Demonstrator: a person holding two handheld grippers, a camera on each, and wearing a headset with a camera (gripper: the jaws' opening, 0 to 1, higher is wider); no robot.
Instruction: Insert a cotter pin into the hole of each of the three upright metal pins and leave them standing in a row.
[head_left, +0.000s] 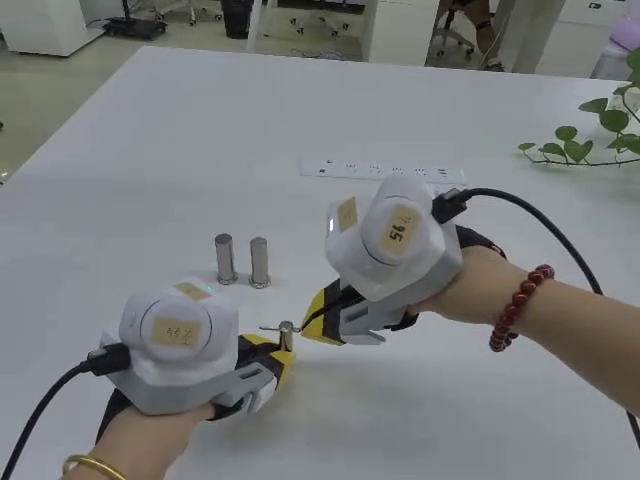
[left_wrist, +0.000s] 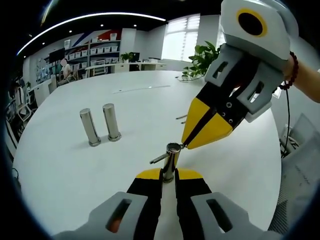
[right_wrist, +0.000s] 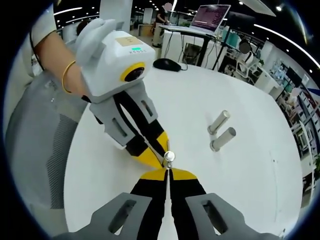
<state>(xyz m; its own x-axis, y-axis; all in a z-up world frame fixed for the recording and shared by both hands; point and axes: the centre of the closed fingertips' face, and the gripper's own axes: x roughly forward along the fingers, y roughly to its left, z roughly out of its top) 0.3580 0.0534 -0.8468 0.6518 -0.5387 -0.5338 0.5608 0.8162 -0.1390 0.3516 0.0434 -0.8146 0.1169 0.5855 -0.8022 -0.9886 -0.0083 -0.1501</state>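
My left gripper (head_left: 282, 352) is shut on a short steel pin (left_wrist: 170, 161) and holds it upright just above the white table (head_left: 200, 130). A thin cotter pin (left_wrist: 159, 159) passes through the hole near the pin's top and sticks out on the far side. My right gripper (right_wrist: 168, 173) is shut on the cotter pin's near end, its yellow tips right against the steel pin's head (right_wrist: 169, 156). Two more steel pins (head_left: 225, 258) (head_left: 259, 262) stand side by side behind the grippers, with nothing visible through their tops.
A white power strip (head_left: 385, 170) lies further back on the table. A leafy plant (head_left: 600, 130) reaches in at the right edge. A couple of loose cotter pins (left_wrist: 181, 118) lie on the table beyond the grippers. Office desks and chairs stand beyond the table.
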